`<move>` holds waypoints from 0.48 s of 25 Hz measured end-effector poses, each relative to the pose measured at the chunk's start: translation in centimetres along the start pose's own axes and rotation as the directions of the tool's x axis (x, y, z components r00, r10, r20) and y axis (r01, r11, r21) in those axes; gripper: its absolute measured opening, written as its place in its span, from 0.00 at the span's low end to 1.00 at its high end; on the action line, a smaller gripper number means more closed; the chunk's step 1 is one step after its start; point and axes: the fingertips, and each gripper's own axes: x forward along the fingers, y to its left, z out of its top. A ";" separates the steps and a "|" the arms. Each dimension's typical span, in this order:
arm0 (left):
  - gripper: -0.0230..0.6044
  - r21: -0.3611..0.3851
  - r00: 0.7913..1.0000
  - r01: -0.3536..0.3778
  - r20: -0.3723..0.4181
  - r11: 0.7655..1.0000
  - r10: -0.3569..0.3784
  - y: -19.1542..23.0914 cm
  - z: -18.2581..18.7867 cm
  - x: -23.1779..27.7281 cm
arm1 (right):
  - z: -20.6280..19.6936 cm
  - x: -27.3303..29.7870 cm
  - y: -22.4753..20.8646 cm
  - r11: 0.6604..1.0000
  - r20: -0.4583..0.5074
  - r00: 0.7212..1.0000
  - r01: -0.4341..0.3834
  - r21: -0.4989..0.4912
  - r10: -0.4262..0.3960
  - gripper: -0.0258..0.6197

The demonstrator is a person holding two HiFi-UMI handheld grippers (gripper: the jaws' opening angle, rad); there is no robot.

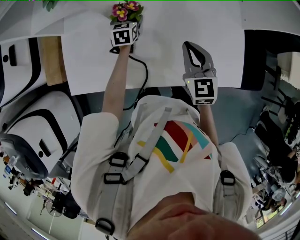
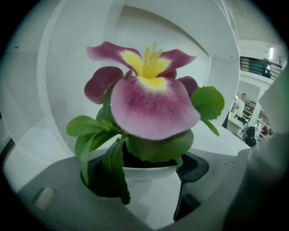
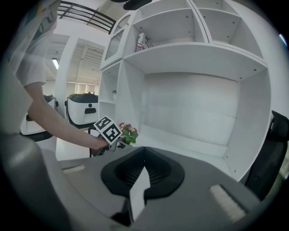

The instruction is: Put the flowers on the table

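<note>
The flowers [image 1: 125,10] are pink and yellow blooms with green leaves in a small white pot [image 2: 149,173]. My left gripper [image 1: 125,23] is stretched far forward over the white table [image 1: 187,23] and is shut on the pot. Up close, the bloom [image 2: 151,103] fills the left gripper view, with the pot wedged between the dark pads [image 2: 192,178]. Whether the pot's base touches the table is hidden. My right gripper [image 1: 188,46] hovers nearer to me over the table's front part, shut and holding nothing. From the right gripper view the flowers [image 3: 128,131] appear at the left.
A white shelf unit [image 3: 189,54] rises behind the table [image 3: 189,144]. A black chair [image 3: 271,153] stands at the right. White and black machines [image 1: 42,117] and a wooden board [image 1: 49,61] sit to my left. A black cable [image 1: 140,79] trails from the left gripper.
</note>
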 end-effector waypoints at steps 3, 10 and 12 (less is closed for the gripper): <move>0.60 0.063 1.000 -0.014 -0.011 0.998 0.015 -0.3 -0.2 0.0 | 0.0 -0.1 0.1 1.000 0.001 1.000 -0.002 0.000 0.002 0.04; 0.58 0.093 0.998 -0.043 -0.044 0.995 0.047 0.2 -2.3 0.3 | -0.2 -0.4 0.4 1.000 -0.005 1.000 0.003 -0.001 -0.003 0.04; 0.61 0.124 0.998 -0.052 -0.019 0.991 0.055 0.0 -2.3 0.2 | -0.2 -0.5 0.3 1.000 -0.005 1.000 0.006 -0.002 -0.006 0.04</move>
